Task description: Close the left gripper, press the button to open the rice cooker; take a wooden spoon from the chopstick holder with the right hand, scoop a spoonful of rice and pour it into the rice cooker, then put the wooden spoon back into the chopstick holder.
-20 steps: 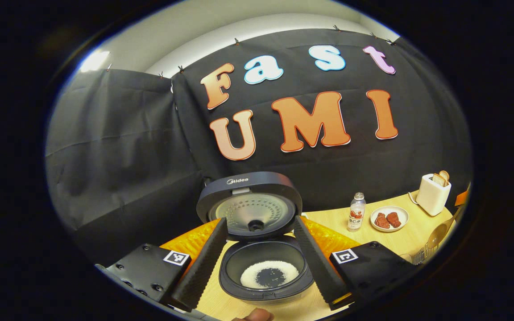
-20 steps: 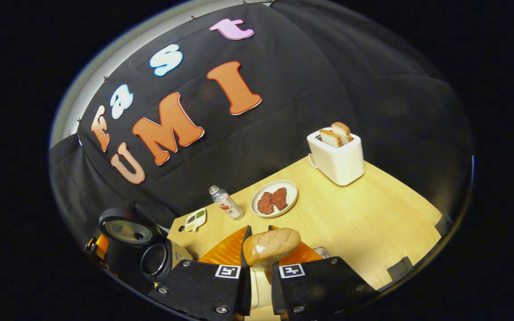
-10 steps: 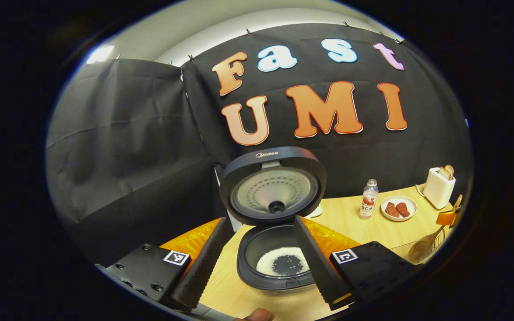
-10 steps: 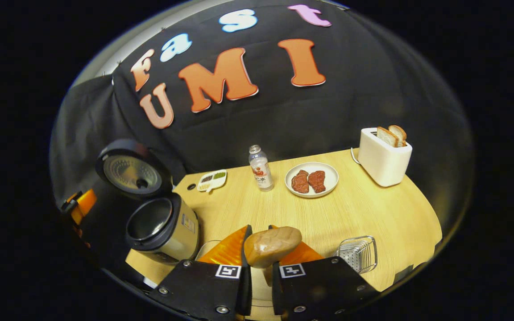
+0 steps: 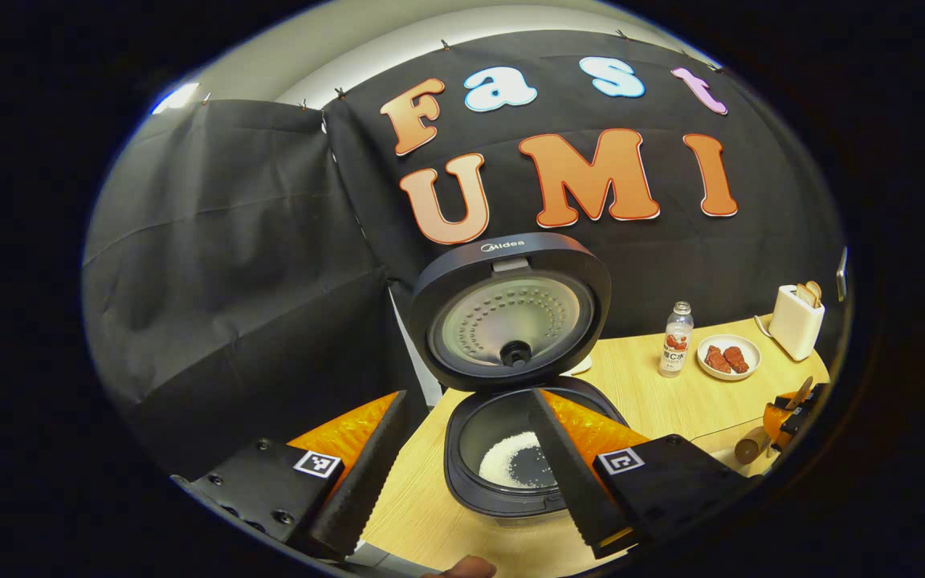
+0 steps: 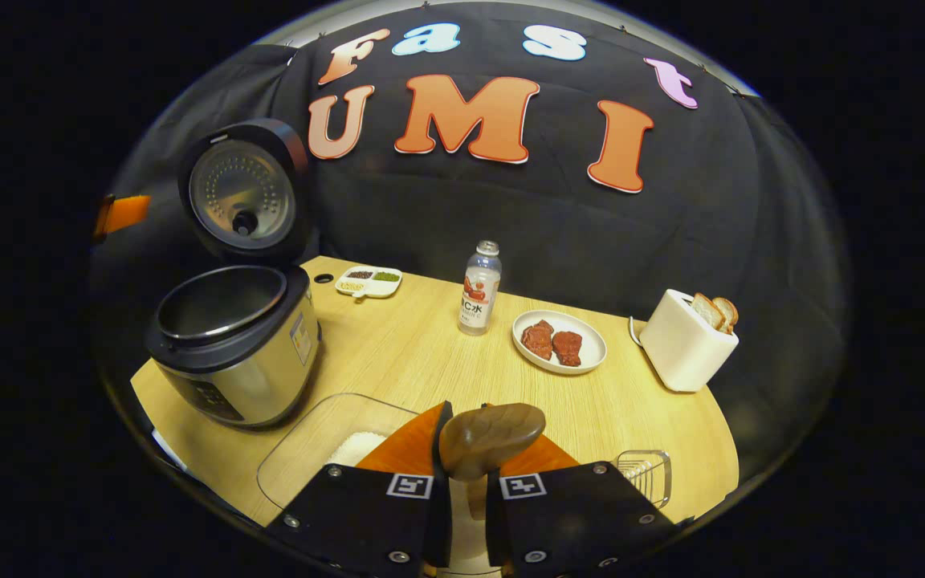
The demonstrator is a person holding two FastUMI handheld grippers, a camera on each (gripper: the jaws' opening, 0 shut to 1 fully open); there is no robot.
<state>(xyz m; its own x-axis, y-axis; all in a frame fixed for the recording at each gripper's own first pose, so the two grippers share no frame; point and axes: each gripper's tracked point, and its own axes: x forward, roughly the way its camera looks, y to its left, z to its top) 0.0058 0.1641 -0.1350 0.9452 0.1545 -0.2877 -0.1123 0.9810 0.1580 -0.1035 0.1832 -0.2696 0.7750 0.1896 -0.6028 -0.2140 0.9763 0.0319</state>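
Note:
The rice cooker (image 5: pixel 511 474) stands with its lid (image 5: pixel 511 321) raised and a ring of white rice in the pot. My left gripper (image 5: pixel 466 474) hovers in front of it, open, one finger on each side of the pot. In the right gripper view the cooker (image 6: pixel 230 361) stands at the left. My right gripper (image 6: pixel 464 449) is shut on the wooden spoon (image 6: pixel 491 429), whose bowl sticks up between the fingers. The wire chopstick holder (image 6: pixel 643 474) sits low at the right. A glass container of rice (image 6: pixel 334 449) lies just left of the fingers.
On the wooden table (image 6: pixel 414 353) stand a small bottle (image 6: pixel 478 289), a plate of meat (image 6: pixel 559 341), a white toaster with bread (image 6: pixel 687 341) and a small divided dish (image 6: pixel 368 281). The table's near edge curves close by. The other gripper with the spoon (image 5: pixel 784 417) is at the far right.
The right gripper swung level and turned left with the spoon; the cooker and the rice container came into its view. The left gripper drifted back and left, staying open.

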